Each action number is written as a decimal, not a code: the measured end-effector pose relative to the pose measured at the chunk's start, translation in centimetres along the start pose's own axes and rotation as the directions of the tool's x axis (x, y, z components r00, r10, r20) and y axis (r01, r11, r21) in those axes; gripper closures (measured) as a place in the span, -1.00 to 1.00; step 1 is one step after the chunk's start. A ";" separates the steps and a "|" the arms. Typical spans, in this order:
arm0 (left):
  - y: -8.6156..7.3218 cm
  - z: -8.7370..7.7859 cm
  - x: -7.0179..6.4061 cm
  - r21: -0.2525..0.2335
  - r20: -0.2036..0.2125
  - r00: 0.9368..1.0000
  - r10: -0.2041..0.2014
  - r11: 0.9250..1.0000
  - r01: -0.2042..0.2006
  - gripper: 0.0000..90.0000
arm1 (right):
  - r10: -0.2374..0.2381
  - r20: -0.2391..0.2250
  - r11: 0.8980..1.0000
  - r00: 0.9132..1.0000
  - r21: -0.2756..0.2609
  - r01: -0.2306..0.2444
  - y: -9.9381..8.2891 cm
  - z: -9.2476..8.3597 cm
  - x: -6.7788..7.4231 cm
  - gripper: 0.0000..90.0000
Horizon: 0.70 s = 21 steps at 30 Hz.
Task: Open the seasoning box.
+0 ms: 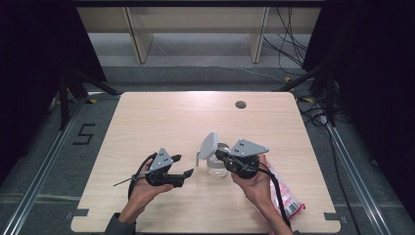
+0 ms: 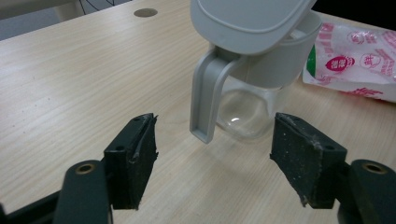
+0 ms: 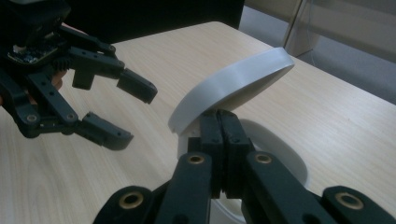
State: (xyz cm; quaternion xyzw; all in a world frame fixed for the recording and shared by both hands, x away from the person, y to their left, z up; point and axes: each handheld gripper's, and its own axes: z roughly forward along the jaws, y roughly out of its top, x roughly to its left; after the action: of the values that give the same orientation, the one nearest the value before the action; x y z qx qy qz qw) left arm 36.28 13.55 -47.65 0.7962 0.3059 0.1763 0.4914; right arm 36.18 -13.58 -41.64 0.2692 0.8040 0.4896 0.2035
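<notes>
We see a clear jug (image 1: pixel 216 165) with a grey collar standing on the wooden table (image 1: pixel 161 117), a little right of centre in the lower half of the high view. Its grey lid (image 1: pixel 209 145) is tipped up, slanting toward the upper left.

Our right gripper (image 1: pixel 219 154) comes in from the lower right. In the right gripper view its jaws are clenched together at the jug's rim just under the raised lid (image 3: pixel 233 86); whether they pinch a tab of the lid we cannot tell.

Our left gripper (image 1: pixel 182 165) sits left of the jug, apart from it, its jaws released and spread with nothing between the pads. In the left gripper view the jug (image 2: pixel 247 109) stands at upper centre beyond the fingertips (image 2: pixel 306 161), its grey handle (image 2: pixel 208 100) hanging down toward us.

A pink and white packet (image 1: pixel 288 200) lies at the lower right of the table, beside the right forearm.
</notes>
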 end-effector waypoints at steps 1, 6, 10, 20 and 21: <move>-0.1 -0.1 0.0 0.002 -0.002 1.000 0.019 1.000 -0.019 -0.37 | -0.012 -0.007 1.000 1.000 -0.008 0.012 0.1 0.2 0.1 1.00; -0.4 0.1 -0.5 0.013 0.006 1.000 -0.010 1.000 0.010 -0.41 | -0.037 -0.023 0.999 0.999 -0.015 0.037 0.5 0.4 0.6 1.00; -0.6 0.2 -1.0 0.013 0.015 1.000 -0.016 1.000 0.015 -0.43 | -0.007 -0.029 1.000 1.000 -0.012 0.007 0.7 -0.1 0.7 1.00; -0.8 -0.2 -1.0 0.003 0.016 1.000 -0.013 1.000 0.013 -0.46 | 0.044 0.050 0.998 0.998 0.043 -0.047 -1.6 -4.8 -3.5 0.50; -0.8 -0.2 -1.0 0.003 0.016 1.000 -0.013 1.000 0.013 -0.46 | 0.061 0.051 0.995 0.997 0.073 -0.065 -2.1 -5.5 -4.0 0.45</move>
State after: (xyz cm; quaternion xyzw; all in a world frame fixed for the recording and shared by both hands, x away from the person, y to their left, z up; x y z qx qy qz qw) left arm 35.19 13.27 -48.26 0.7964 0.3073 0.1664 0.4936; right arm 35.53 -20.55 -40.84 0.3137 0.8077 0.4586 0.1972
